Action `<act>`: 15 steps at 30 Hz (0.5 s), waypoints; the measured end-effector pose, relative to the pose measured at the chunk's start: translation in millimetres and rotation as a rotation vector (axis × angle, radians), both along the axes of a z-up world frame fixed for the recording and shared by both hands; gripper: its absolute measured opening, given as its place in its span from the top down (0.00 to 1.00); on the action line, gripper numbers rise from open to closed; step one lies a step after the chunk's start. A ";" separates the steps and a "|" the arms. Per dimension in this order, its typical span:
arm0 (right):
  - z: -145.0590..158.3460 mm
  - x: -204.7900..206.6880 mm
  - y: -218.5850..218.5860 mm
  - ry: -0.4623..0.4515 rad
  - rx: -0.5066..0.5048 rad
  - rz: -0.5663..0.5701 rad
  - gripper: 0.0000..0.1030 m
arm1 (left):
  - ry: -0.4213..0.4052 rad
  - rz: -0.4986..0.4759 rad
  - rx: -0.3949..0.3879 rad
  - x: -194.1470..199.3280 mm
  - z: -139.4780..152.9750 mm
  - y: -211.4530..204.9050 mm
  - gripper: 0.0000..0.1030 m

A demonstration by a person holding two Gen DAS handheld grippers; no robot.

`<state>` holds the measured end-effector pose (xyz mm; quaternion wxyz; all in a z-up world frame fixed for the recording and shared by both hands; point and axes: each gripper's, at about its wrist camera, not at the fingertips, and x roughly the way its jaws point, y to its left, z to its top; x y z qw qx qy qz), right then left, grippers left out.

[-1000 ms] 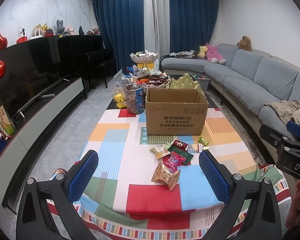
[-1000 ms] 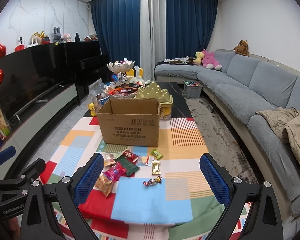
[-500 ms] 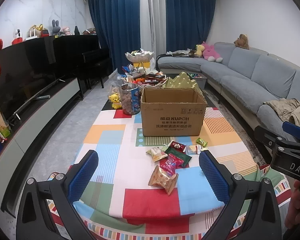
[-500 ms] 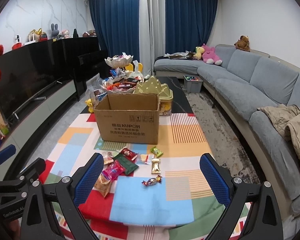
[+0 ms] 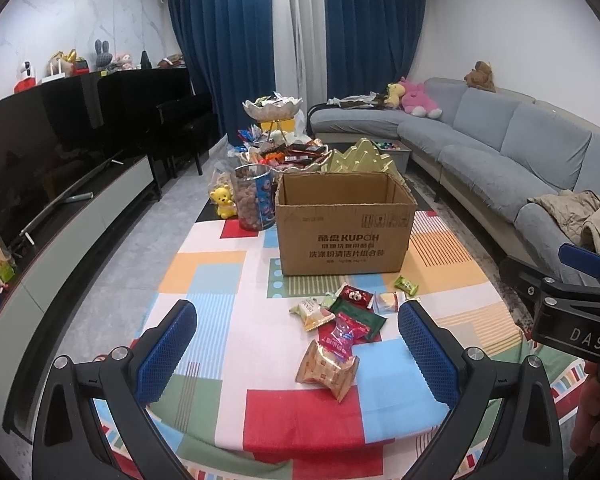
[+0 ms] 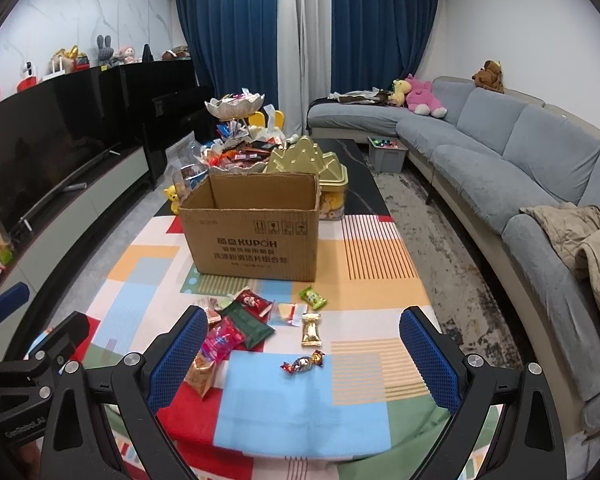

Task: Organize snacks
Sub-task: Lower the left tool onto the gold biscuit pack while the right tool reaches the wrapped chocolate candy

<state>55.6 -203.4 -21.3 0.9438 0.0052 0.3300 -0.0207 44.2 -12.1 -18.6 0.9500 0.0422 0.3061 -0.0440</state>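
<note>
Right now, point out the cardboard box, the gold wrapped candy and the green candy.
cardboard box [image 6: 256,240], right wrist view, printed front face.
gold wrapped candy [image 6: 311,330], right wrist view, wrapper middle.
green candy [image 6: 312,298], right wrist view, wrapper middle.

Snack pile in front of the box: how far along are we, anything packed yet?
Nothing looks packed: the visible part of the cardboard box interior is bare, though its floor is hidden. Nothing is in hand; the left gripper and right gripper are both open above the near edge. The whole job remains: the loose snacks, including the twist-wrapped candy, lie on the tablecloth.
</note>
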 end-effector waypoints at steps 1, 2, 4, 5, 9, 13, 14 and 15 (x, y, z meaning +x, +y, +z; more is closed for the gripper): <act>-1.4 2.8 0.3 0.003 -0.001 0.001 0.05 | 0.001 -0.005 0.001 3.9 -1.2 -0.9 0.00; -2.8 5.0 0.4 0.006 -0.002 0.002 0.05 | 0.002 -0.007 0.002 6.0 -2.4 -1.1 0.00; -6.2 10.6 0.8 0.013 -0.005 0.004 0.05 | 0.004 -0.014 0.002 10.9 -5.4 -1.4 0.00; -7.4 13.4 0.4 0.017 -0.006 0.005 0.05 | 0.006 -0.019 0.002 14.1 -7.2 -2.0 0.00; -14.5 22.3 0.2 0.028 -0.012 0.009 0.05 | 0.017 -0.033 0.002 23.4 -14.9 -2.9 0.00; -24.8 30.9 -0.9 0.046 -0.015 0.014 0.05 | 0.038 -0.049 0.015 31.6 -26.7 -5.9 0.00; -26.9 33.6 -1.7 0.052 -0.014 0.015 0.05 | 0.047 -0.054 0.017 33.7 -30.9 -6.7 0.00; -29.7 35.6 -2.4 0.058 -0.014 0.016 0.05 | 0.054 -0.059 0.019 35.3 -35.5 -7.3 0.00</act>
